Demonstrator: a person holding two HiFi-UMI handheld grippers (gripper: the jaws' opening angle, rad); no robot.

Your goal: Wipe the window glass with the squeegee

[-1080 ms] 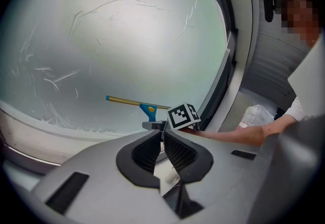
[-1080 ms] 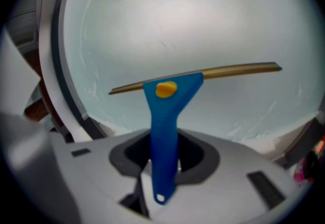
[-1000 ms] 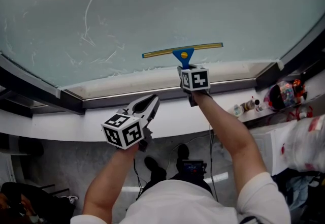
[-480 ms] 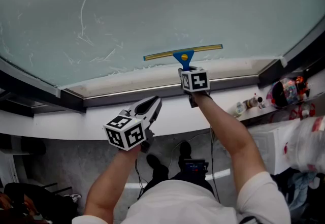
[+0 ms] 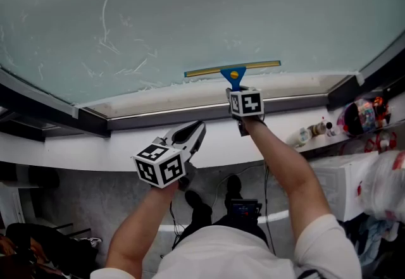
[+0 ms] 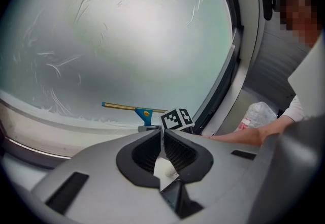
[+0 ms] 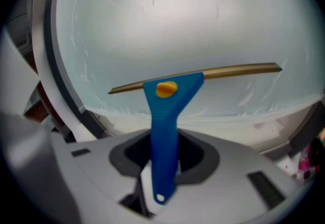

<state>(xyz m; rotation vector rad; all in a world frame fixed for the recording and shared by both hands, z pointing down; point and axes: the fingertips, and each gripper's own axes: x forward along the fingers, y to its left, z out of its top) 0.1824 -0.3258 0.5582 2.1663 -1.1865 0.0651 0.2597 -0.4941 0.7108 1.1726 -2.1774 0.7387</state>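
- Two grippers were in view, both below the window glass (image 5: 202,12).
- Right gripper (image 7: 163,159) was clenched on the blue handle of the squeegee (image 7: 165,111); the handle ran upright between its jaws.
- Squeegee blade lay across the lowest strip of the window glass, just above the white sill (image 5: 190,102).
- Left gripper (image 6: 163,139) had its jaws pressed together with nothing in them, lower than the sill and well apart from the window glass.
- Thin white streaks (image 5: 111,6) marked the window glass at upper left.
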